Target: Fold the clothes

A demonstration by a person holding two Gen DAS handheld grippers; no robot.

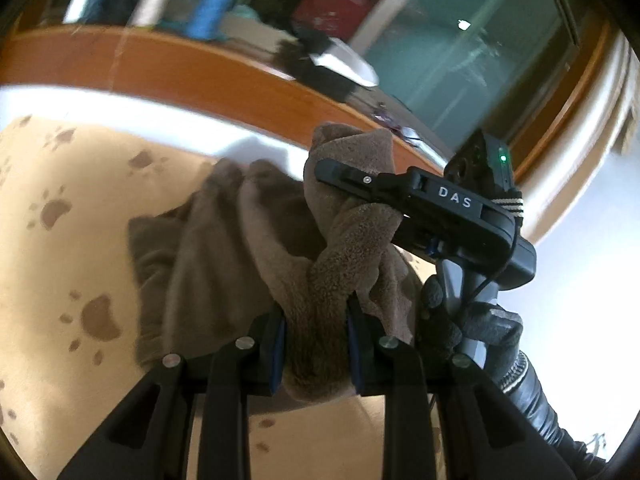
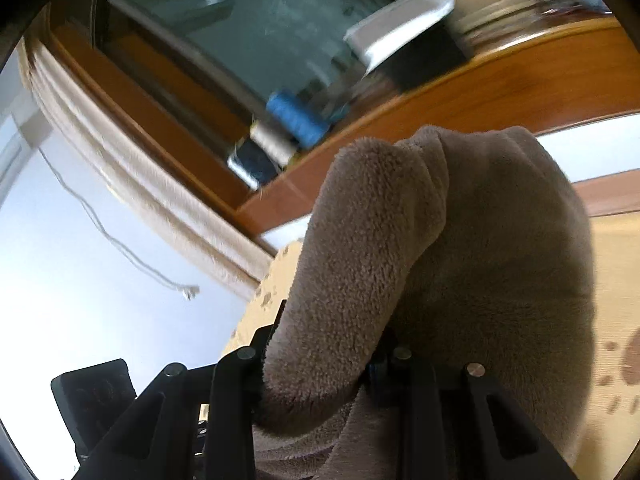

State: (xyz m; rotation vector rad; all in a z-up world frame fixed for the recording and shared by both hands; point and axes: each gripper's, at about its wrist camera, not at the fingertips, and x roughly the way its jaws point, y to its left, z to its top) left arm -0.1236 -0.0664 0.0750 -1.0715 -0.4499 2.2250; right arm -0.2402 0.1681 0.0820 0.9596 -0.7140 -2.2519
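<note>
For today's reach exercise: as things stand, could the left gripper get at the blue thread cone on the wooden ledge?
Probably not: the left gripper is shut on the brown fleece garment, leaving nothing free to take the blue thread cone.

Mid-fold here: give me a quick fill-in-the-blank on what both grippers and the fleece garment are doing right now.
1. The left gripper is shut on the ____ fleece garment.
2. The right gripper is shut on the ____ garment.
3. The beige bedspread under the garment is printed with brown ____ prints.
4. The person's gloved hand grips the right gripper's ____.

Missing words: grey-brown; same; paw; handle
</note>
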